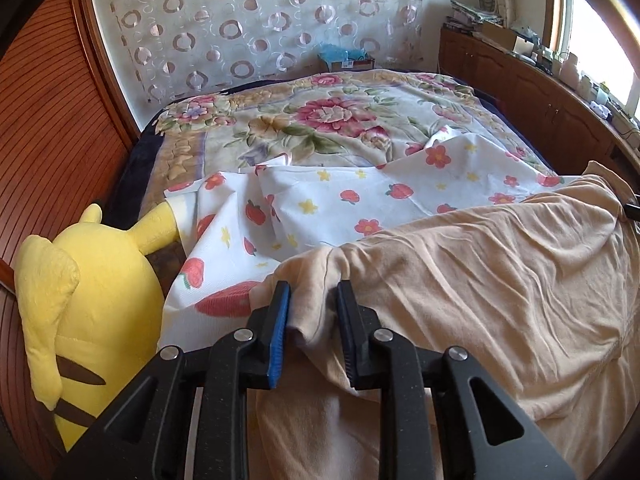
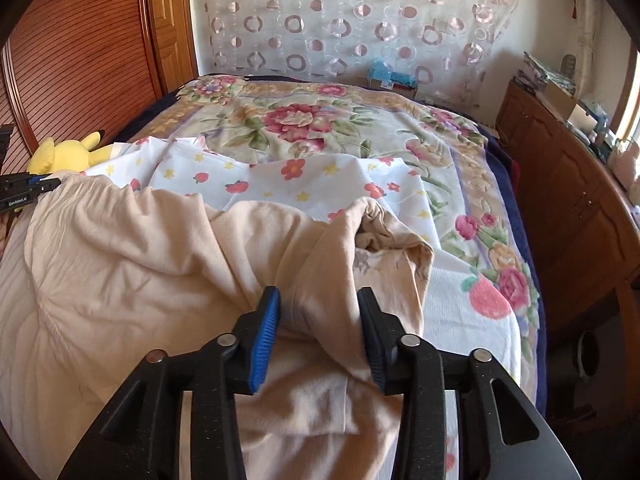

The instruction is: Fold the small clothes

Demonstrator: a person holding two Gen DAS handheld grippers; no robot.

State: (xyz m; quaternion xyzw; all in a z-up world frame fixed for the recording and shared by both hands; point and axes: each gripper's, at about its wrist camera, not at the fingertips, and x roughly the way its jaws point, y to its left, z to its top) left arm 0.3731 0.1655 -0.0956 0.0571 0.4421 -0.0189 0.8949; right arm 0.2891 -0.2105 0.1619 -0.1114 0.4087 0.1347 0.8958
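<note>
Over on the bed [image 1: 336, 120], the beige top [image 1: 480, 272] is lying rumpled across the near end, spreading over a white strawberry-print sheet [image 1: 360, 200] that is covering the floral blanket [image 2: 304, 120].

The left gripper [image 1: 313, 292] is pointing down at the top's left edge. A raised ridge of beige cloth is filling the gap between its fingers [image 1: 280, 320] and touching both inner faces. Whether they are squeezing it or just resting against it, I cannot tell.

The right gripper [image 2: 320, 294] is sitting at the top's right side, close to a bunched cuff or hem [image 2: 396, 240]. Its fingers [image 2: 264, 320] are standing apart with a loose fold of the top lying between them; the cloth is sagging there and not being pinched, so that side is looking released.

From the right wrist view, the left gripper is showing at the far left edge, right at the top's other corner. A yellow plush [image 1: 92, 280] is sitting just beside the sheet on the left, against the wooden slatted panel [image 1: 60, 120]. A ring-patterned curtain [image 1: 240, 20] is hanging behind the bed, and a wooden cabinet [image 1: 540, 96] is running along the right, under the window.
</note>
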